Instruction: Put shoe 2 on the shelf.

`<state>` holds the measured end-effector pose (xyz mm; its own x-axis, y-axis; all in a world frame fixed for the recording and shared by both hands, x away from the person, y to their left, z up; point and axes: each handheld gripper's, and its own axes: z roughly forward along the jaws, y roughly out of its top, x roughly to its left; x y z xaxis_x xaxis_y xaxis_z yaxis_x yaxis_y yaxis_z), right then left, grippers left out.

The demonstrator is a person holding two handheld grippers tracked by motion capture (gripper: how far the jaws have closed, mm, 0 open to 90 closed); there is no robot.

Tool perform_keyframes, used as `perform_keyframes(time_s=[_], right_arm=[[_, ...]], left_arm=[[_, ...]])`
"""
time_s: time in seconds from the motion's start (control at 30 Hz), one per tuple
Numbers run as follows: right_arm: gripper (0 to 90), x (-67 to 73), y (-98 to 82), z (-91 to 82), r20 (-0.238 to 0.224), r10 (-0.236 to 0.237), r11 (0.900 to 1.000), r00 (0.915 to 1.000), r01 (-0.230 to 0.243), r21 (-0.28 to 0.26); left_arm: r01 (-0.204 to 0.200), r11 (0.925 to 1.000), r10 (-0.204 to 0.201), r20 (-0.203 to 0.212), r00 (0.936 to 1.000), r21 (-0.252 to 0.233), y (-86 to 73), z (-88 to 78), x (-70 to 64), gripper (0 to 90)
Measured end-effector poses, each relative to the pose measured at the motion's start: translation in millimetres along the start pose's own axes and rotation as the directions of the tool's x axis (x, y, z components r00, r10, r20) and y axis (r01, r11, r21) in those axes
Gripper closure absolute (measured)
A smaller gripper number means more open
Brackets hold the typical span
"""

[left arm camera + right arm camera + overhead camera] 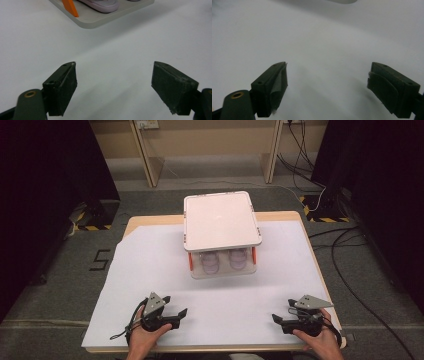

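White paper sheet [150,285], floor cables [350,270], wooden table [134,223]

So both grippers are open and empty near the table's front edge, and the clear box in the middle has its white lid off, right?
Not quite: the white lid is on the clear box, as the high view shows. The rest holds: the left gripper and right gripper are open and empty near the front edge.

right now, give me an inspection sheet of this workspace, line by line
surface: wooden table under a white sheet
job's things: clear box with white lid on, orange latches, purple round items inside
clutter: nothing seen
grippers: left gripper and right gripper both open, nothing between the jaws, low at the near edge, apart from the box
cables: floor cables right of the table
surroundings: grey floor, a black 5 mark, hazard tape
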<state>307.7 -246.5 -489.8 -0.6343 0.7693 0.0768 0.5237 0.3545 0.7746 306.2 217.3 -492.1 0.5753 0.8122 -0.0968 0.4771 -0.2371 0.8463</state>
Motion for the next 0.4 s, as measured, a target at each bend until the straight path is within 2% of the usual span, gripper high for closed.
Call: perform_keyframes(time_s=[0.27,0.4], right_arm=[[16.5,1.0,-1.1,0.6,0.01,-0.023,1.0,0.9997,0.023,0.014],[16.7,0.0,-0.6,-0.6,0.012,-0.013,1.0,0.9998,0.013,0.011]], left_arm=[[0.0,1.0,0.0,0.001,1.0,0.001,0.0,0.2,0.1,19.9],[-0.002,1.0,0.002,0.0,1.0,0.002,-0.1,0.5,0.2,19.9]])
